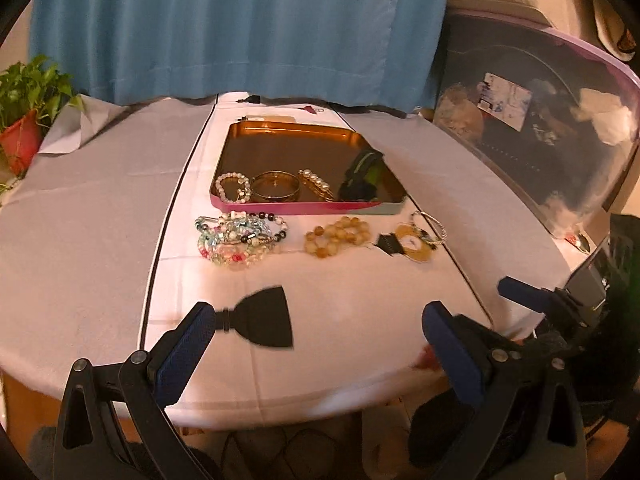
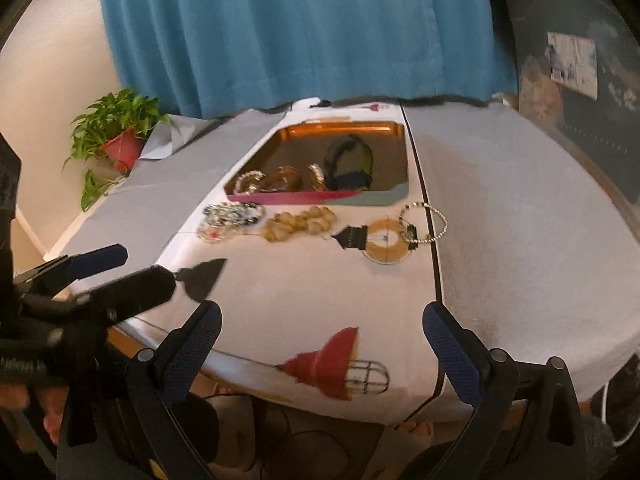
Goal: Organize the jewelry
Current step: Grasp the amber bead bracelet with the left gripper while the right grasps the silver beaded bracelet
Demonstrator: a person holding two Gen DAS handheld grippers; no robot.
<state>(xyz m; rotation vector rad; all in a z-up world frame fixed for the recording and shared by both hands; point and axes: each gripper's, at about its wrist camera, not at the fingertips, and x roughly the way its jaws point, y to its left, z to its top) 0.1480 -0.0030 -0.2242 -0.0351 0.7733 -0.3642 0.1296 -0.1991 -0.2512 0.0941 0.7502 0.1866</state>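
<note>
A gold tray with a pink rim (image 1: 280, 207) (image 2: 280, 199) holds a pearl bracelet (image 1: 233, 187), a gold bangle (image 1: 276, 187), a pearl hair clip (image 1: 318, 184) and a black-green band (image 1: 360, 176) (image 2: 349, 164). In front of it on the cloth lie a pile of colourful bead bracelets (image 1: 236, 238) (image 2: 230, 218), an amber bead bracelet (image 1: 338, 236) (image 2: 298, 222) and a silver chain bracelet (image 1: 430, 226) (image 2: 426, 222). My left gripper (image 1: 320, 320) is open and empty at the table's near edge. My right gripper (image 2: 320, 328) is open and empty beside it.
A potted green plant (image 1: 24, 108) (image 2: 116, 132) stands at the far left. A blue curtain (image 1: 240, 28) hangs behind the table. A clear bin with a pink rim (image 1: 540, 128) stands at the right. The cloth carries printed lamp pictures (image 2: 332, 364).
</note>
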